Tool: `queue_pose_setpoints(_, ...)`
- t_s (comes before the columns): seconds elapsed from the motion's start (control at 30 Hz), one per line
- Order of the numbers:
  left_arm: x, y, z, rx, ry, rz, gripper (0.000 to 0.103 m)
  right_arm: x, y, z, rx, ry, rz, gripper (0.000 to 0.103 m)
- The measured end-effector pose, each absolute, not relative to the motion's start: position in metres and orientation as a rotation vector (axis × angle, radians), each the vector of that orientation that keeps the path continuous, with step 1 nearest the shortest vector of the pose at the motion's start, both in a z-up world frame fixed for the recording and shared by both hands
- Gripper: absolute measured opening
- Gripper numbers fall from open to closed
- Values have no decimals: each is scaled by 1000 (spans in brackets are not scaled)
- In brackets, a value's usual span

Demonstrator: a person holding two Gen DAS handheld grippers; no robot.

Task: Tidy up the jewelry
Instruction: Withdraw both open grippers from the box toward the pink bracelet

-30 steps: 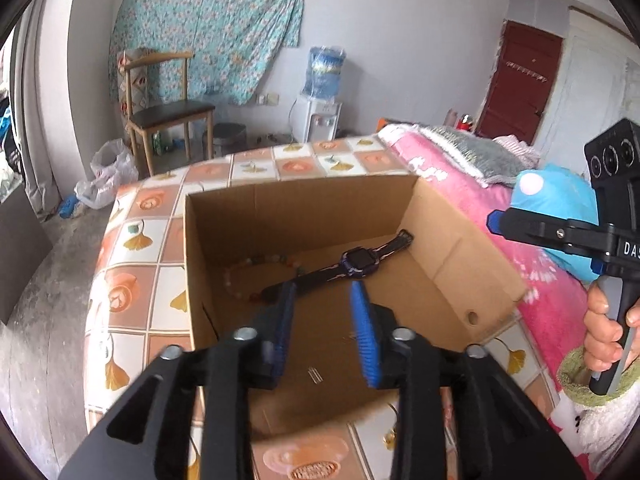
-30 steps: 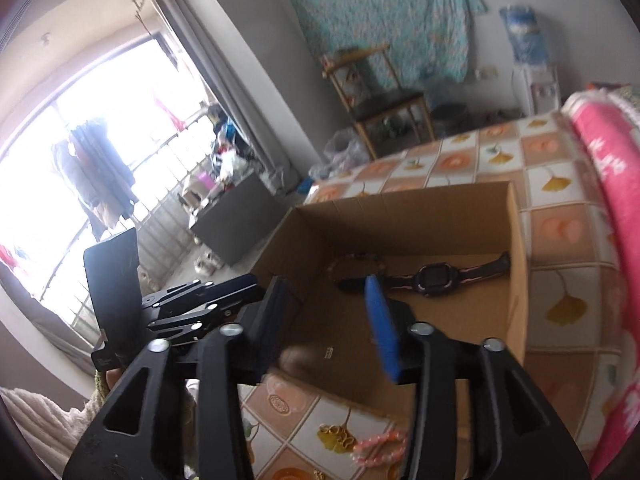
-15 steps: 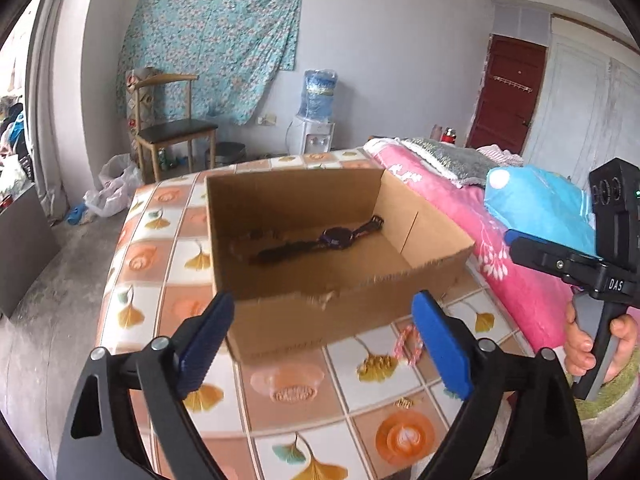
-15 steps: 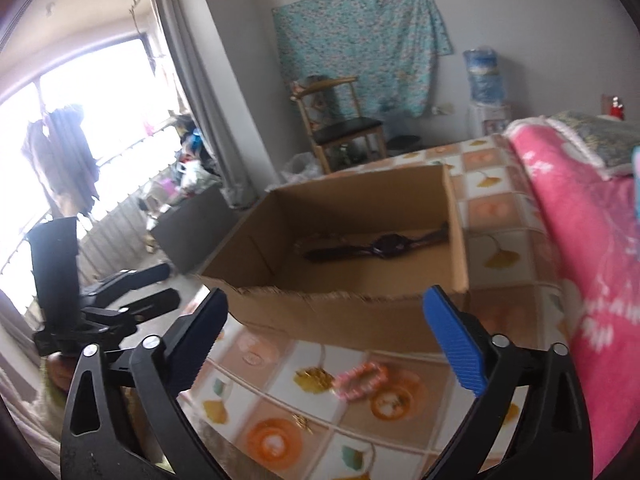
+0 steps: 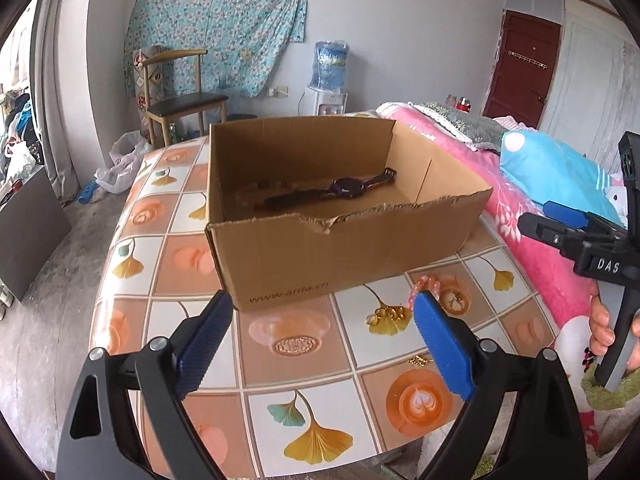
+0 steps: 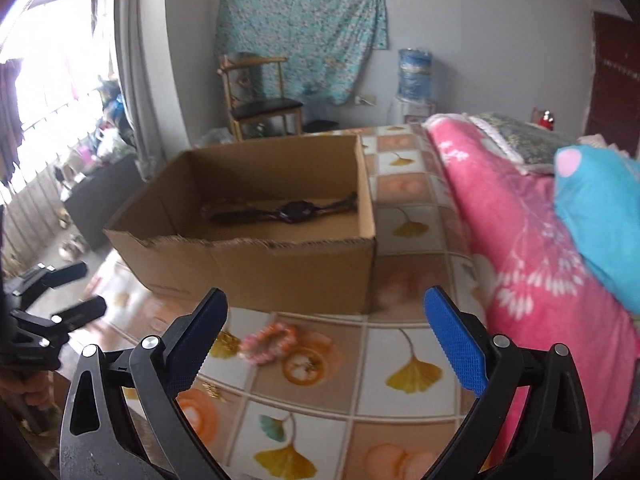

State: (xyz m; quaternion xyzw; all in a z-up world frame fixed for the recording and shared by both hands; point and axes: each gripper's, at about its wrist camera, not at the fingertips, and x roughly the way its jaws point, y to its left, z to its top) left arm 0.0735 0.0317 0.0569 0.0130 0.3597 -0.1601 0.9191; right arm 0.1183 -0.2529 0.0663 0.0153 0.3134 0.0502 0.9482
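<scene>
Two grippers hang over the near end of a desk (image 5: 132,264) covered in a tiled cloth with ginkgo leaves, a pink blanket (image 6: 520,240) lying along its right edge. Largest on the desk is an open cardboard box (image 5: 320,252), set toward the far edge; inside it, on the floor of the box, lies a dark wristwatch (image 5: 348,188) stretched out flat, with a beaded bracelet (image 5: 256,194) just behind its left strap. The left gripper (image 5: 320,340) has its blue fingers (image 5: 440,348) spread wide, having just been opening, with nothing between them. The right gripper (image 6: 336,340) is likewise spread wide after opening, also bare. On the desk in front of the box's near right corner lies a pink beaded bracelet (image 6: 268,342), apart from the box. Just beside it sits a small gold piece (image 5: 390,313), and nearer the desk's front edge another small gold item (image 5: 418,360), too small to tell what.
</scene>
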Motion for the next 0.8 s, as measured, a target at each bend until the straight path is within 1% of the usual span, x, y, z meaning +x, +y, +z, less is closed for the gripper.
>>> queue_pose_setpoints(0.3,79,32,50,14,760,-317,90,116,-248,54,-54,638,8,95)
queue_pose_setpoints(0.8,81,24,44,45,769,-296,90,114,-258,51,45,629,144,95)
